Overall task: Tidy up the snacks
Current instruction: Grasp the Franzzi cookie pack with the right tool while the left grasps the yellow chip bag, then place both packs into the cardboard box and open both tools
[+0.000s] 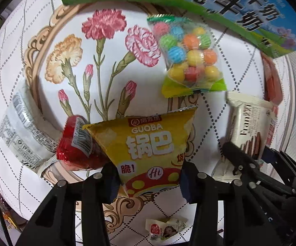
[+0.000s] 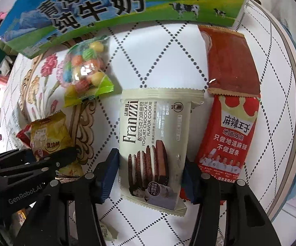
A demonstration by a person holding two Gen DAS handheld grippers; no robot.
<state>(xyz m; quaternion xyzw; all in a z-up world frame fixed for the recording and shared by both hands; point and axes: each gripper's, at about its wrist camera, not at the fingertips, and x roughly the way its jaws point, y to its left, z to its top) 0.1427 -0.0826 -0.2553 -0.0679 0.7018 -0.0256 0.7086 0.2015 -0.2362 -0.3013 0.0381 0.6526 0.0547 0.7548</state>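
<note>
The left tongs [image 1: 148, 178] pinch a crinkly yellow triangular guoba packet [image 1: 148, 143] above the glossy floral table [image 1: 111, 71]. The right tongs [image 2: 151, 176] clamp a smooth cream cookie packet [image 2: 154, 143] (serrated seams), beside a red spicy-strip pouch [image 2: 229, 135].

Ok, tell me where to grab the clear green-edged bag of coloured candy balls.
Grip the clear green-edged bag of coloured candy balls by its flat green crimped bottom seam, coming from the near side. The bag lies flat on the floral tablecloth; the seam is thin and faces the grippers, while the bulging middle would probably slip.
</note>
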